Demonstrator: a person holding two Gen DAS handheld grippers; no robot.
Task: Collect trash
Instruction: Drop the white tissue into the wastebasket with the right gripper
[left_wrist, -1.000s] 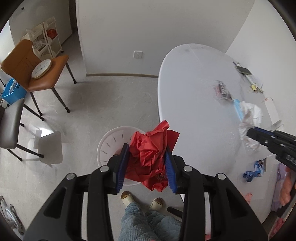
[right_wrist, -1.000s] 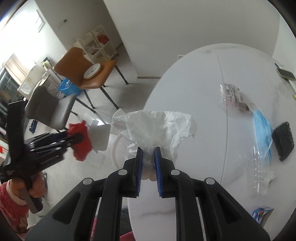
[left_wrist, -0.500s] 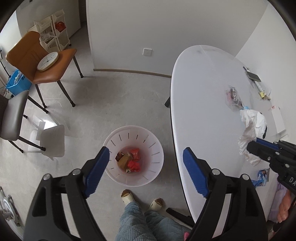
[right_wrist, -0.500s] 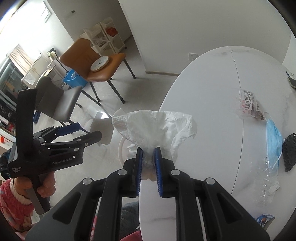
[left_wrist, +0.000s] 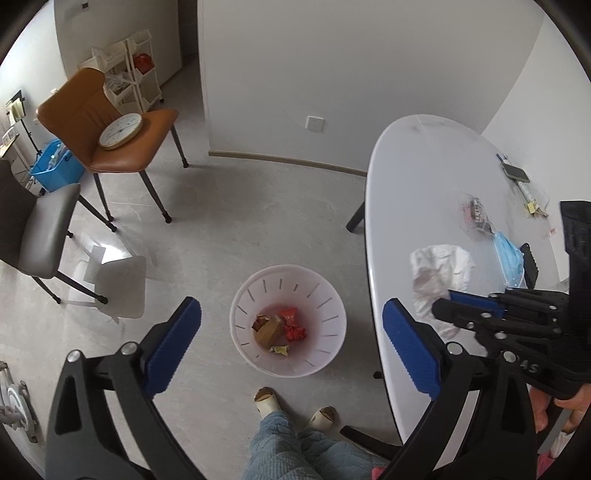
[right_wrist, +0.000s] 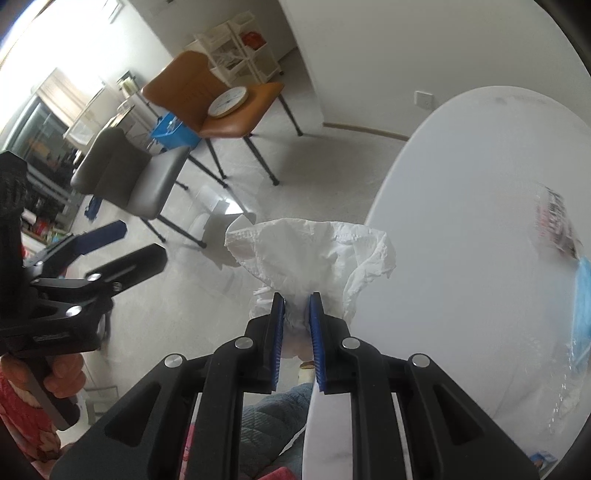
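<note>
The left hand-held gripper (left_wrist: 291, 338) points steeply down at the floor. Its two blue pads (left_wrist: 173, 345) are far apart and are opening wider, and nothing is between them. Right below the gap sits a white trash bin (left_wrist: 325, 295) on the grey floor. Inside the bin lie a crumpled red wrapper (left_wrist: 295, 332), a brown piece and some other small scraps. The person's feet in pale slippers (left_wrist: 267, 400) stand just beside the bin.

The right hand-held gripper (right_wrist: 297, 332) also tilts down. Its blue pads are close together and clamped on a crumpled white tissue (right_wrist: 314, 251). The tissue puffs out above the pads. It hangs in the air over the edge of the white counter (right_wrist: 461, 184), near where the counter meets the floor. From the left wrist view, this gripper (left_wrist: 443, 308) comes in from the right side, over the counter edge, with the tissue (left_wrist: 439, 269) at its tip. A hand (right_wrist: 61, 376) in a red patterned sleeve grips the handle of the left tool at the left side of the right wrist view.

More trash lies on the counter: a blue face mask (left_wrist: 508, 254) and a clear printed wrapper (left_wrist: 476, 216), well apart from the bin.
</note>
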